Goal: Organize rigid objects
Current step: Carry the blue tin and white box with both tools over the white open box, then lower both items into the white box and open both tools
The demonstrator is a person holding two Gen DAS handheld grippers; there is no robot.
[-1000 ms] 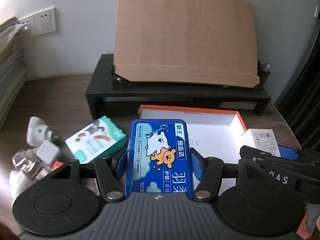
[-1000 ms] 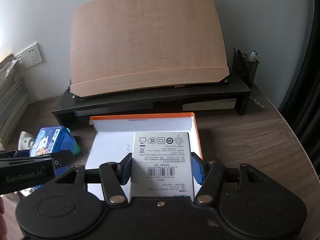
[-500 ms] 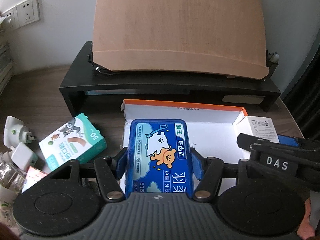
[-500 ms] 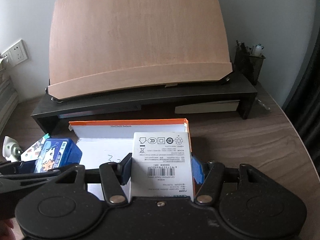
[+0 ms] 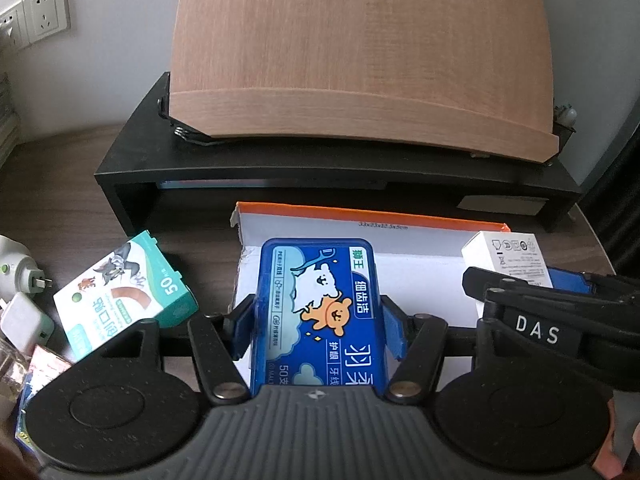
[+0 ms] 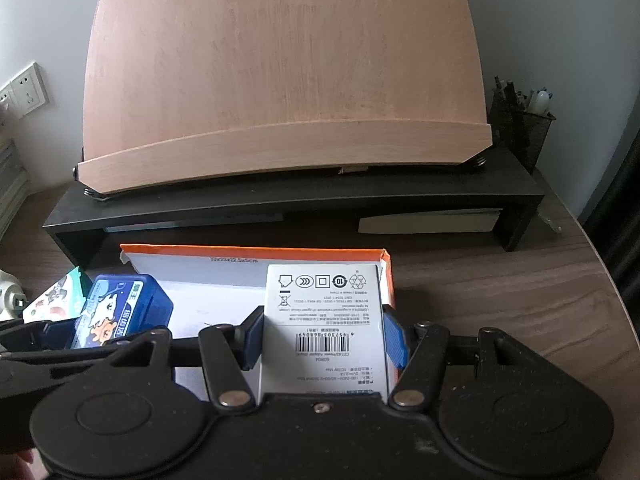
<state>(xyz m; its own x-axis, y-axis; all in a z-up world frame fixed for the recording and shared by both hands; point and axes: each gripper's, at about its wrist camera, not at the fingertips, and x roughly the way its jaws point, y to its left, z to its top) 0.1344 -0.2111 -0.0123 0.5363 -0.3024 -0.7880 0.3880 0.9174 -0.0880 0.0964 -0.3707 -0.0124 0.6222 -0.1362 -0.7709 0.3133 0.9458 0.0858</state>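
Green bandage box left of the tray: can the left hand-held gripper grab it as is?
Probably not. The left hand-held gripper is shut on the blue floss box, so it has no free jaws. The green bandage box lies uncovered on the desk.

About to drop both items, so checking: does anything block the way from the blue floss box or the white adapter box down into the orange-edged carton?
Nothing visible does. The blue floss box and white adapter box are both held over the orange-edged carton, whose white floor shows bare between them.
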